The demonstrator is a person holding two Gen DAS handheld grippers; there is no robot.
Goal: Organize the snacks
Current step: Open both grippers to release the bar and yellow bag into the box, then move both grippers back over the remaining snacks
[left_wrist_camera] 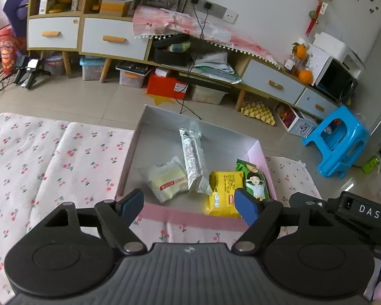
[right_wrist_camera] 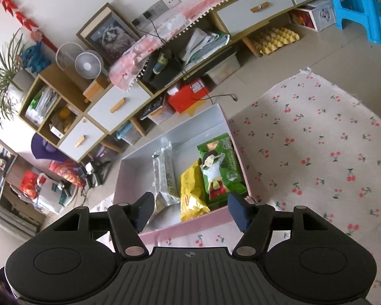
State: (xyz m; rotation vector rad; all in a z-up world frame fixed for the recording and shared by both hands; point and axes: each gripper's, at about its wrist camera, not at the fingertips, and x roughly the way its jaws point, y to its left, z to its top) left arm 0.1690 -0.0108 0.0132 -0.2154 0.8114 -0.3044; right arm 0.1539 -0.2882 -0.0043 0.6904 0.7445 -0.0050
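Note:
A shallow pink box (left_wrist_camera: 190, 218) with a pale inside lies on the cherry-print cloth. In it lie a silver packet (left_wrist_camera: 193, 160), a pale yellow packet (left_wrist_camera: 169, 181), a yellow packet (left_wrist_camera: 223, 190) and a green packet (left_wrist_camera: 256, 181) with a cartoon figure. My left gripper (left_wrist_camera: 189, 204) hangs open over the box's near wall, nothing between its blue pads. In the right wrist view the same box (right_wrist_camera: 190, 226) holds the silver packet (right_wrist_camera: 163, 178), yellow packet (right_wrist_camera: 191, 193) and green packet (right_wrist_camera: 221, 170). My right gripper (right_wrist_camera: 190, 209) is open above the near wall, holding nothing.
The cherry-print cloth (left_wrist_camera: 50, 162) spreads left and right of the box. Beyond lies tiled floor with a low cabinet (left_wrist_camera: 109, 38), storage bins, a red box (left_wrist_camera: 167, 85), a trailing cable (left_wrist_camera: 188, 109) and a blue stool (left_wrist_camera: 339, 139). Part of the other gripper (left_wrist_camera: 363, 211) shows at right.

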